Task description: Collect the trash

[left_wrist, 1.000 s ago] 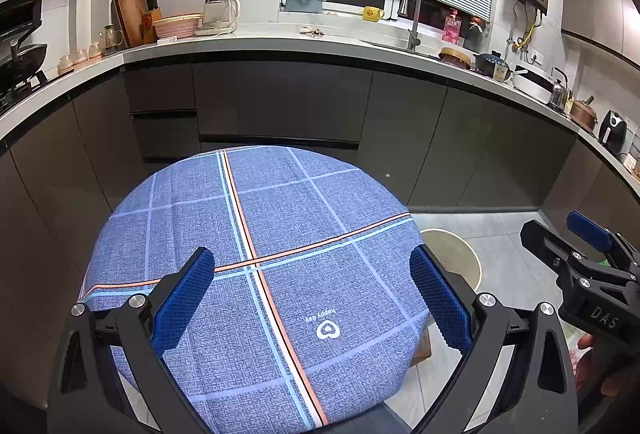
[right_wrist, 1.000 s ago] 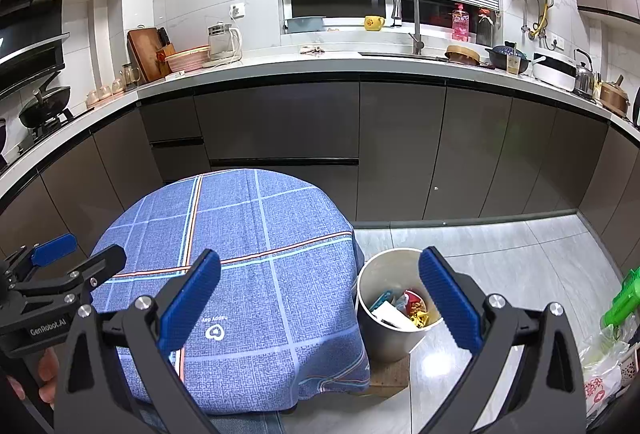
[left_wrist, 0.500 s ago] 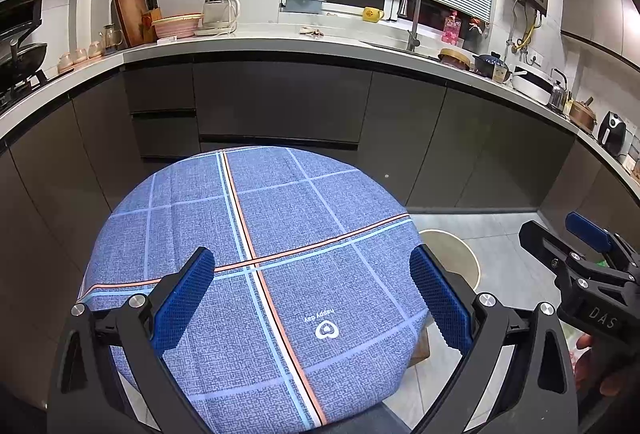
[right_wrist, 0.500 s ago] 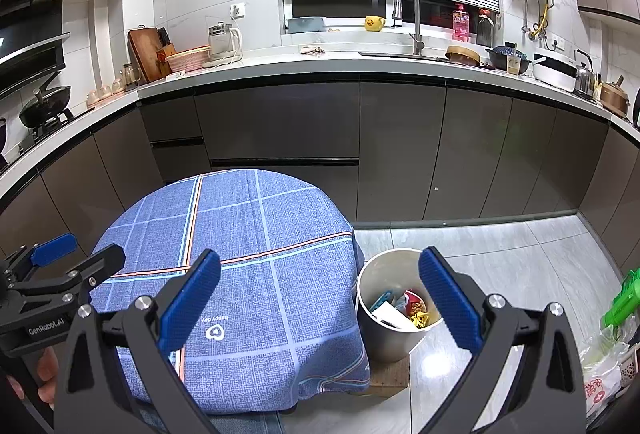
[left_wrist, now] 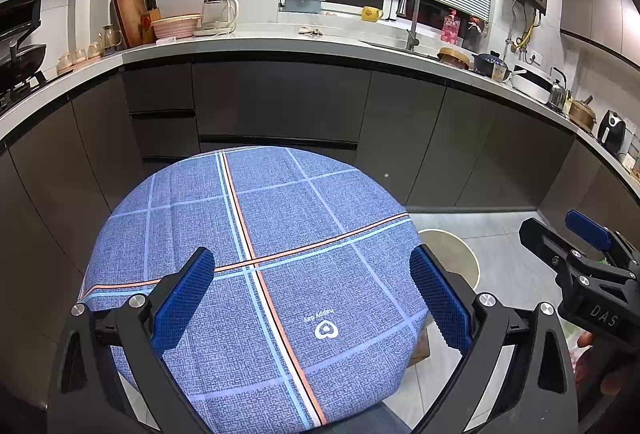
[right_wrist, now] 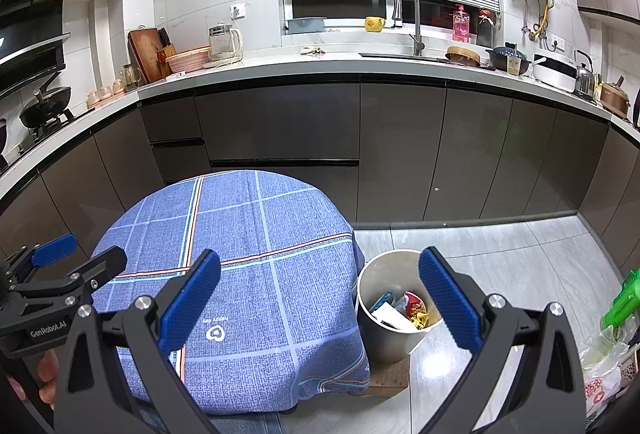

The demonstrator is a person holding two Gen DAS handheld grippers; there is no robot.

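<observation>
A: We have the left gripper (left_wrist: 312, 294) hanging over the round table (left_wrist: 280, 202), jaws spread wide, blue pads (left_wrist: 182, 298) well apart and nothing between them.

B: Same on our other side: the right gripper (right_wrist: 320, 298) is gaping too, and it carries nothing.

A: The checked blue tablecloth (right_wrist: 248, 234) lies bare under us, its little heart logo (left_wrist: 326, 330) at six o'clock on the tabletop.

B: And the trash? We see it in the bin (right_wrist: 376, 338), which stands on the floor just beside the table at its three o'clock. Wrappers (right_wrist: 414, 310) and a white scrap (right_wrist: 390, 316) are piled inside.

A: From our left camera only the bin's rim (left_wrist: 460, 242) peeks past the cloth.

B: At four o'clock in our right view, a green spray nozzle (right_wrist: 622, 300) sits above a plastic bag (right_wrist: 604, 378) on the floor.
</observation>
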